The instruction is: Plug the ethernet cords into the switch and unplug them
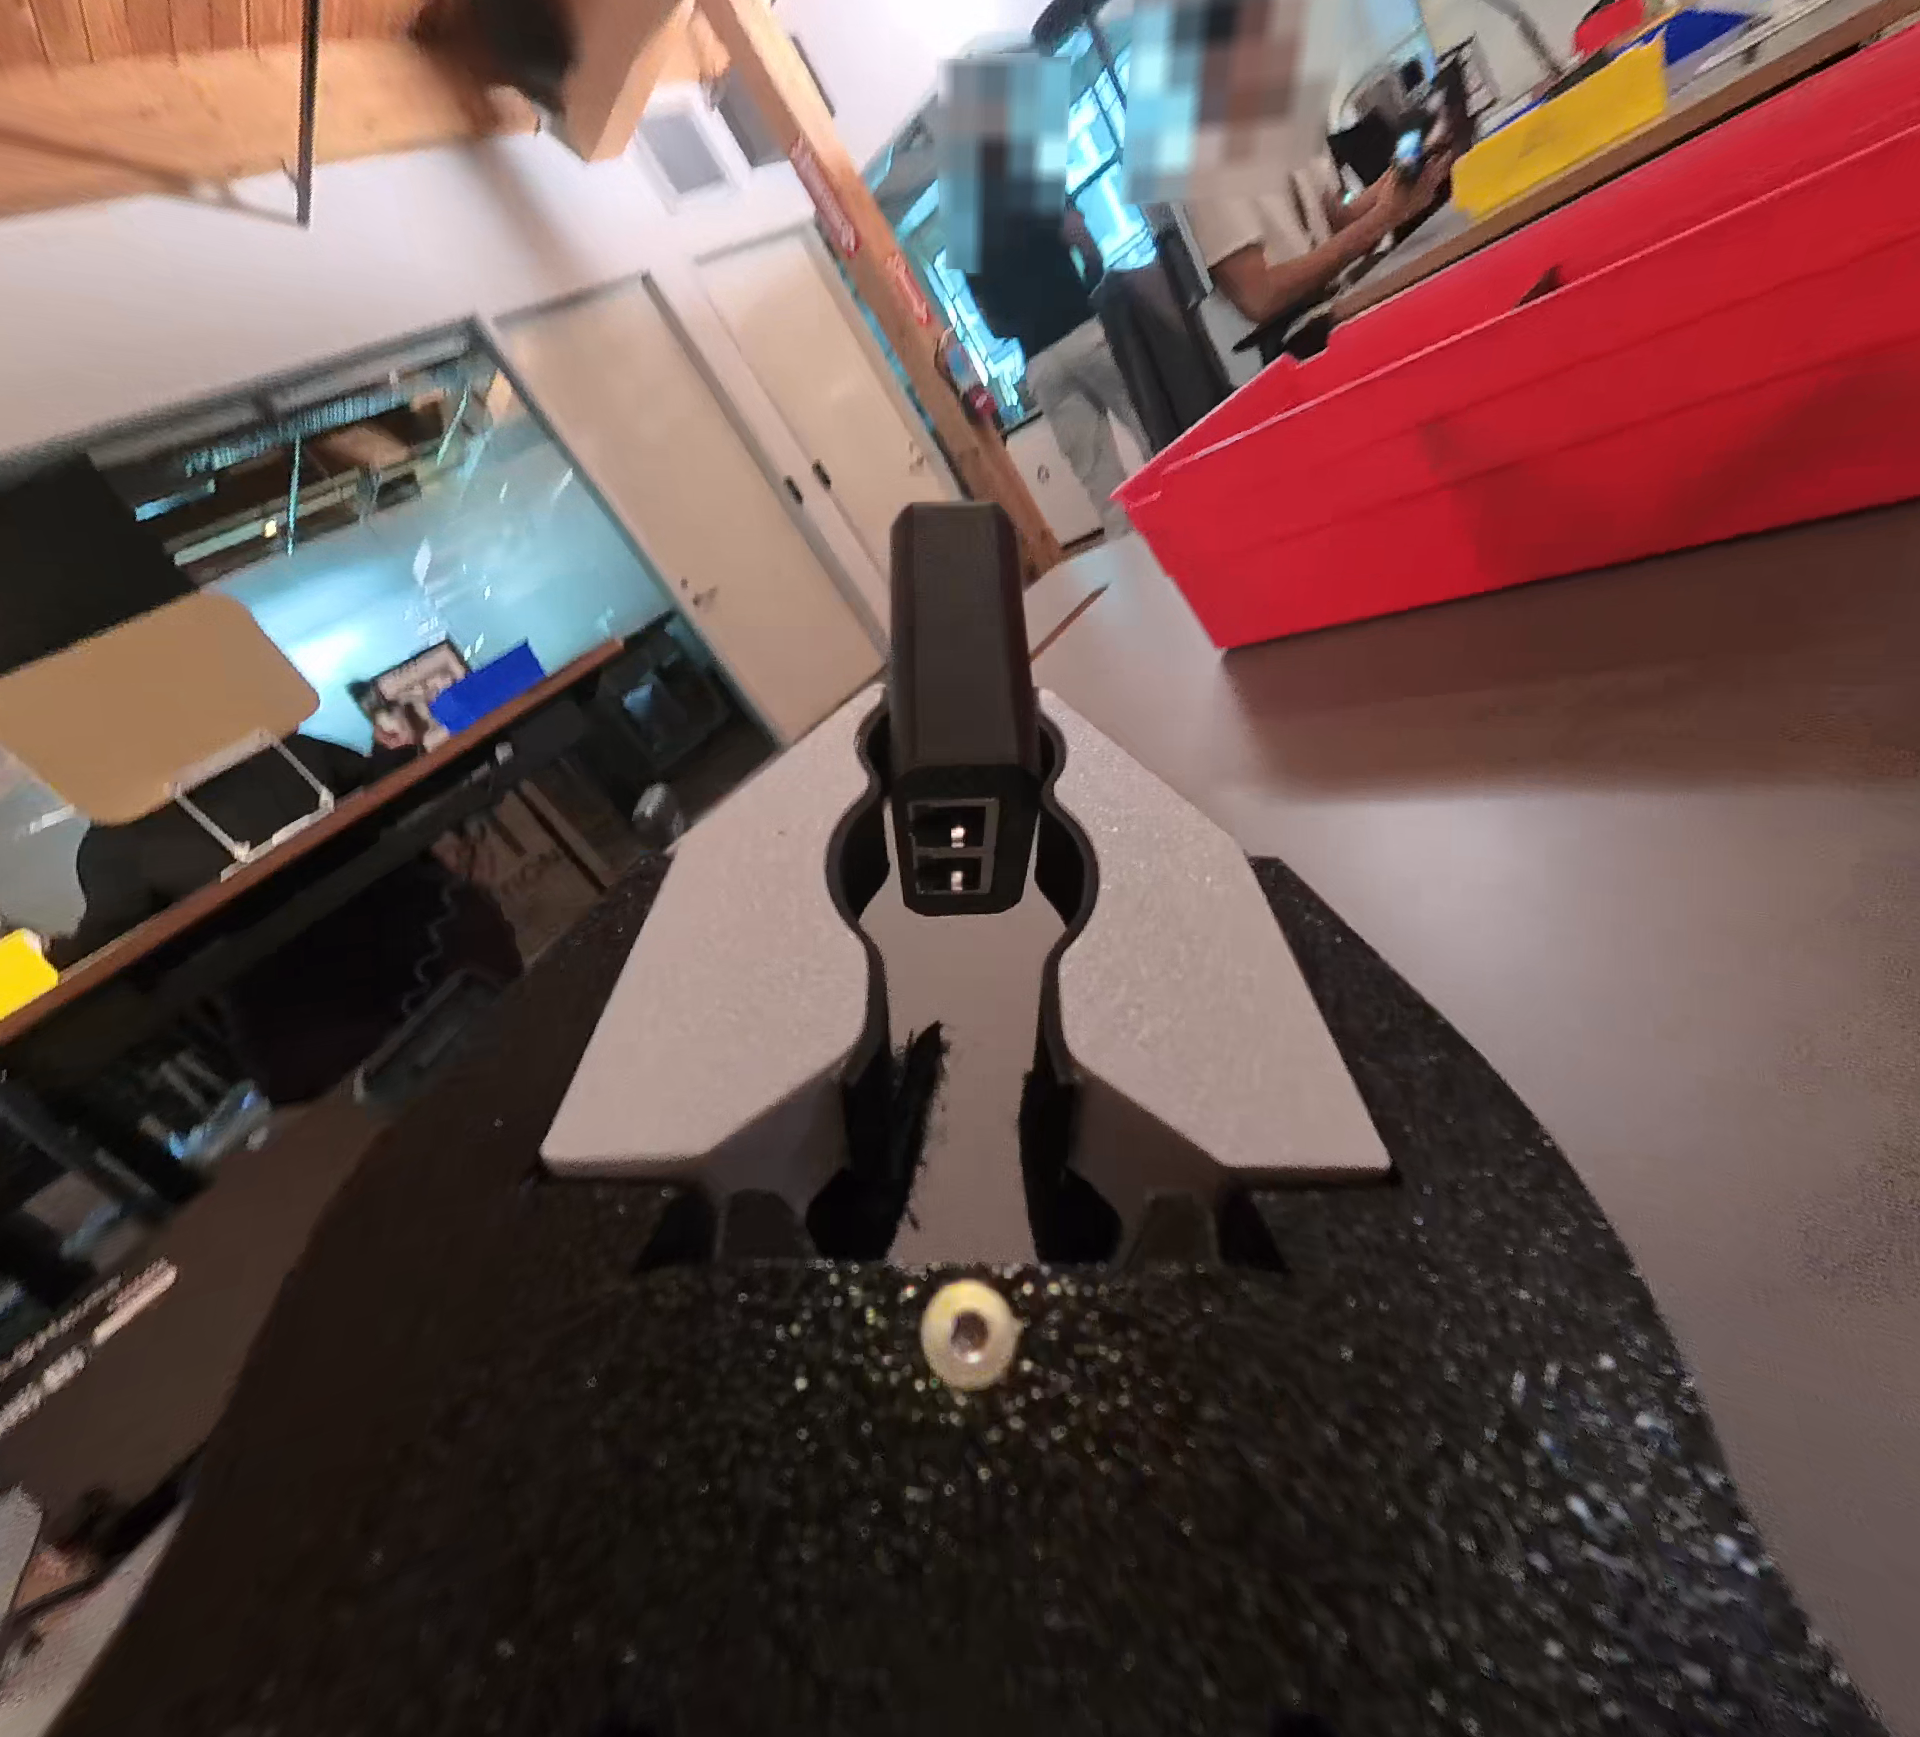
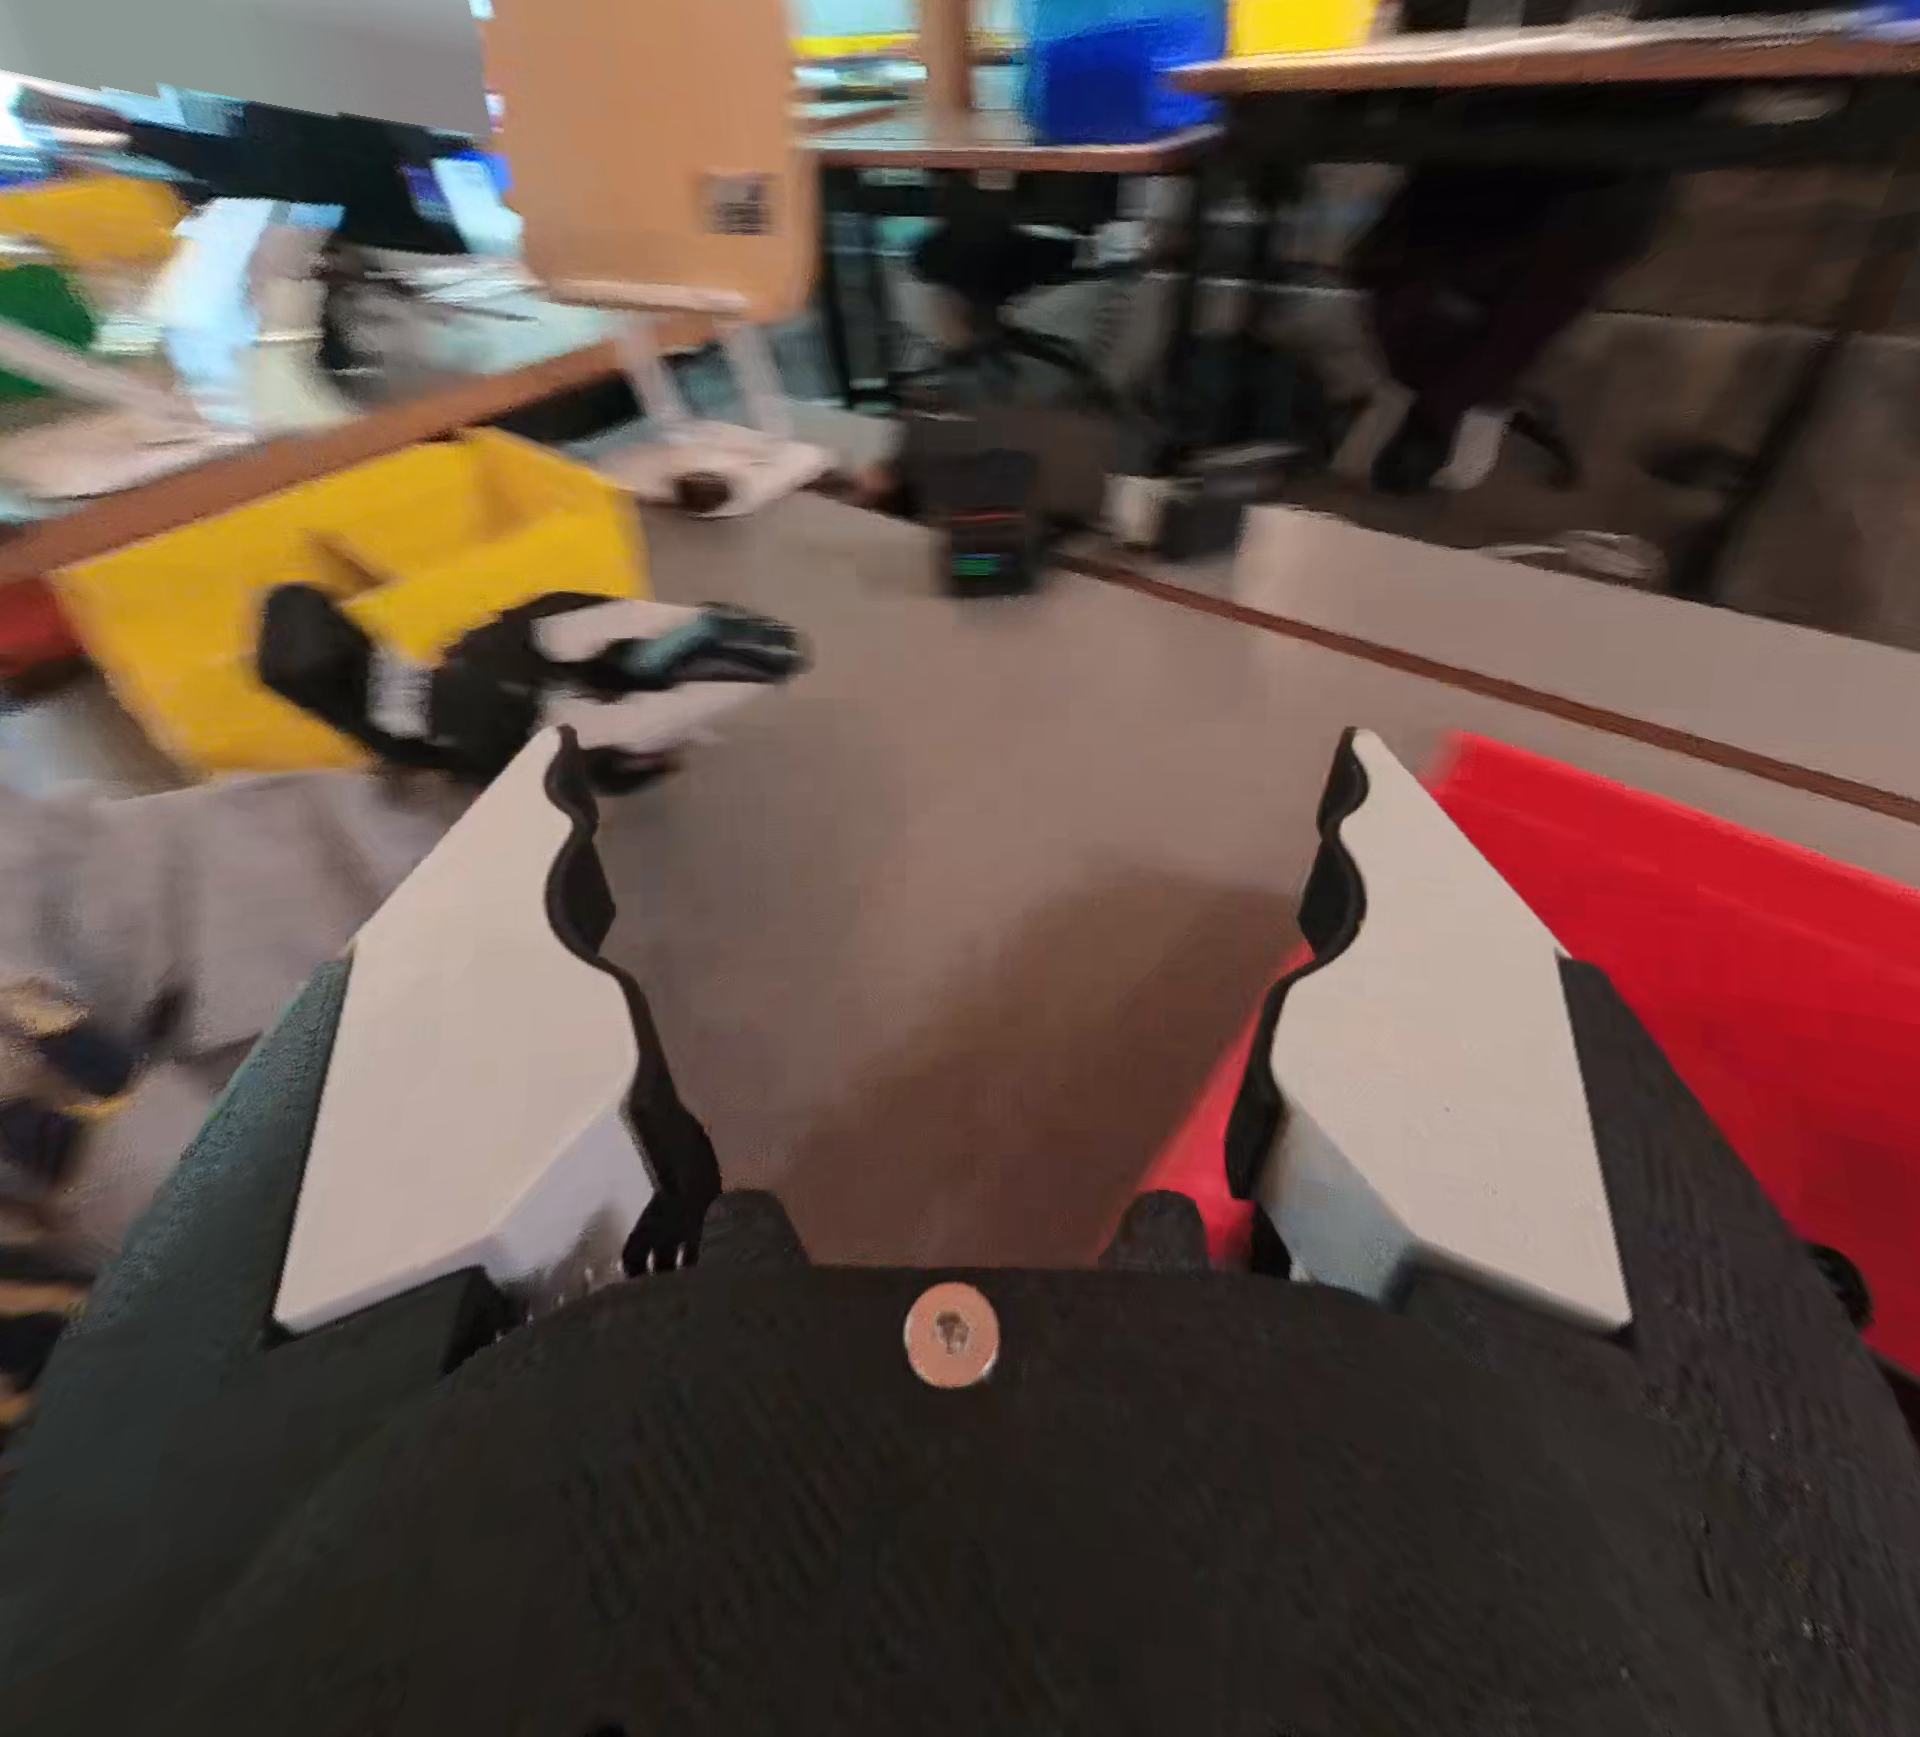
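The left gripper (image 1: 961, 814) is clamped tight on the switch (image 1: 958, 700), a small black box with two stacked ports facing back toward the camera, and its pale fingers (image 1: 748, 918) press it from both sides. The switch is lifted and tilted, with the brown table (image 1: 1507, 856) sloping away behind it. Beyond the switch, on the far side of that table, sits a long red bin (image 1: 1538, 440), and past the bin a yellow bin (image 1: 1558, 129).

Over to the right gripper (image 2: 956, 752): its jaws stand wide apart with nothing between them, only bare table (image 2: 935, 856) under the gap. The red bin (image 2: 1714, 960) lies just beside its right finger. Farther out, left of the gap, the left gripper (image 2: 727, 638) shows blurred in a gloved hand (image 2: 468, 679), in front of a yellow bin (image 2: 343, 565). A small black device (image 2: 982, 534) stands at the table's far edge. I can't make out any ethernet cords; the right wrist view is too smeared to tell.
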A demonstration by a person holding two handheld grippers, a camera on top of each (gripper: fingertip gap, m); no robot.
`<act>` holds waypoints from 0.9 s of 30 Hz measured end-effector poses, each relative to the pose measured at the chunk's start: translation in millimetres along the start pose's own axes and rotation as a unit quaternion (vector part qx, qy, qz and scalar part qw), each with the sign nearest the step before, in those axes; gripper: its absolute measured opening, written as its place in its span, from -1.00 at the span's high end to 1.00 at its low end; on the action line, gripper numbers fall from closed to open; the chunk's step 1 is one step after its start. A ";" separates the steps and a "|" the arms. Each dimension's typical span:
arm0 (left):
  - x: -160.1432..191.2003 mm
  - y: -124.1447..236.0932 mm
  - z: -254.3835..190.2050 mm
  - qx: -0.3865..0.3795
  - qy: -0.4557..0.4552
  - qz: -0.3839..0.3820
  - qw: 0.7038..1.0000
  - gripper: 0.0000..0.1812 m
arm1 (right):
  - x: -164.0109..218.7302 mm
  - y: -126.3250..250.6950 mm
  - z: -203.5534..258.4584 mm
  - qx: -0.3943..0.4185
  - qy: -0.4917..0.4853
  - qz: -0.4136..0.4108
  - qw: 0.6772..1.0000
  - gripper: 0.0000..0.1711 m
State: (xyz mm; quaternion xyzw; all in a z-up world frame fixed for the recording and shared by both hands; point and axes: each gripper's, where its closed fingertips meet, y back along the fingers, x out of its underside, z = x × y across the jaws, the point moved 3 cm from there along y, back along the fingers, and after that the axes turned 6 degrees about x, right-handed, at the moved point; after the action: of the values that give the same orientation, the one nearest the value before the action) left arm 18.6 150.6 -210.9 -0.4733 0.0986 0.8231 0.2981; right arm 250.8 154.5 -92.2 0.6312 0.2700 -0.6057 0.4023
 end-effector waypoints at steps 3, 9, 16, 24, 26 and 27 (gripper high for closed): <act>-15.6 0.5 -15.3 0.025 -0.015 -0.037 0.999 0.77 | 42.0 -56.1 71.2 -0.138 -0.022 0.067 0.988 -0.62; -34.1 -0.7 -56.8 0.117 -0.036 -0.075 0.990 0.77 | 101.6 -120.0 121.2 -0.248 -0.142 0.105 0.953 -0.48; -39.2 -3.1 -65.6 0.137 -0.039 -0.082 0.986 0.76 | 100.9 -124.3 111.0 -0.225 -0.168 0.051 0.958 0.27; -31.3 -11.8 -41.4 0.046 0.007 -0.049 0.998 -0.11 | 61.8 -94.4 59.7 -0.087 -0.006 0.044 0.995 0.27; -27.2 -12.1 -34.5 0.040 0.038 -0.048 0.997 -0.08 | 32.3 -75.8 4.5 0.031 0.031 0.042 0.998 0.28; -24.9 -12.6 -31.3 0.035 0.051 -0.046 0.997 -0.07 | 23.2 -66.8 -32.2 0.108 0.042 0.060 0.991 0.28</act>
State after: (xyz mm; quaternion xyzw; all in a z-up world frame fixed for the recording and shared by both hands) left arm 57.8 136.9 -205.2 -0.5077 0.1206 0.7795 0.3464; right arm 215.9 213.4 -128.9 0.7109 0.1807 -0.5792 0.3556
